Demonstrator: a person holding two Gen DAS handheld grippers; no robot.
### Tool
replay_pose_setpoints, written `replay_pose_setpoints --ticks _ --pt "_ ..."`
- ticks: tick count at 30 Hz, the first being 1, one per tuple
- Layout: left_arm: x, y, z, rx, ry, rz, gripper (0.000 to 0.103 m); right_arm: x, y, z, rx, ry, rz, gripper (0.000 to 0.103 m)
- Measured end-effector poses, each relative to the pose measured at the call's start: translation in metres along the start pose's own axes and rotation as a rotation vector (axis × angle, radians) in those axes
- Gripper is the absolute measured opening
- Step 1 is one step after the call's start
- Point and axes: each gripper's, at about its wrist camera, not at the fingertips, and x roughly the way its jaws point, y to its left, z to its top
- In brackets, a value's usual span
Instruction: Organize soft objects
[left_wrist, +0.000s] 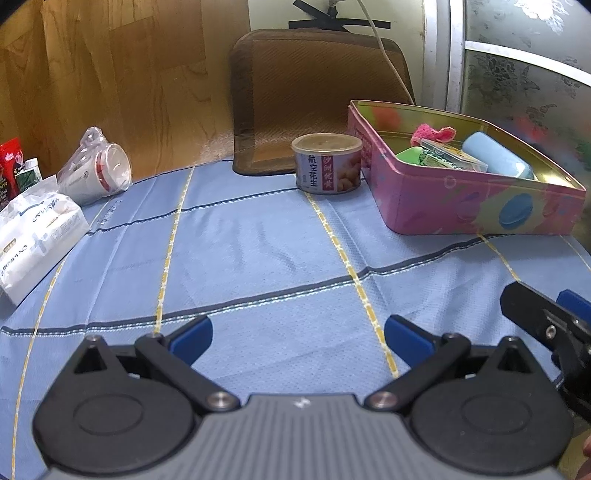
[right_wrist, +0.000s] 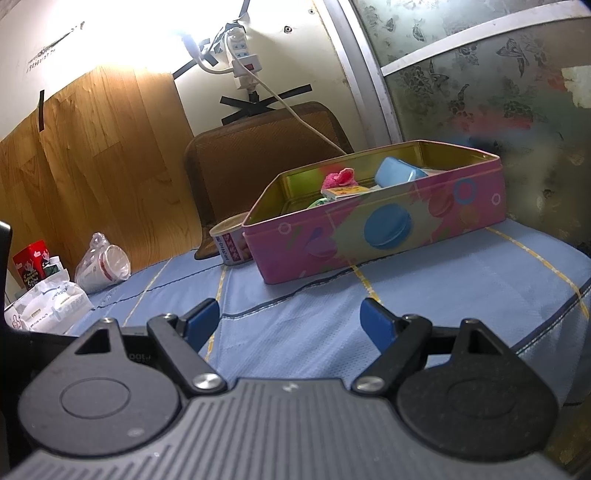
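Observation:
A pink tin box (left_wrist: 454, 206) (right_wrist: 373, 236) stands on the blue checked cloth (left_wrist: 258, 251) (right_wrist: 443, 291) at the back right. Inside it lie a pink fluffy piece (left_wrist: 434, 133) (right_wrist: 340, 178), a light blue block (left_wrist: 496, 155) (right_wrist: 397, 173), a green piece (left_wrist: 410, 154) and a clear plastic case (left_wrist: 448, 155). My left gripper (left_wrist: 298, 338) hovers open over bare cloth, well short of the box. My right gripper (right_wrist: 290, 319) is open too, empty, pointing at the box's long side. It shows at the right edge of the left wrist view.
A round food can (left_wrist: 327, 162) (right_wrist: 231, 240) stands left of the box, before a brown cushion (left_wrist: 317, 99) (right_wrist: 266, 147). At the left lie a bagged stack of paper cups (left_wrist: 98, 170) (right_wrist: 103, 264), a white tissue pack (left_wrist: 35, 232) (right_wrist: 51, 306) and a red packet (left_wrist: 10, 162) (right_wrist: 31, 262).

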Motion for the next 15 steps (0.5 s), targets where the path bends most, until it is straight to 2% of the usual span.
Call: replay_pose_setpoints --ticks 15 --pt "-0.0008 0.0009 0.0001 -0.004 0.0 0.012 0.103 0.0008 0.0019 -0.0008 -0.007 -0.003 0.001 0.085"
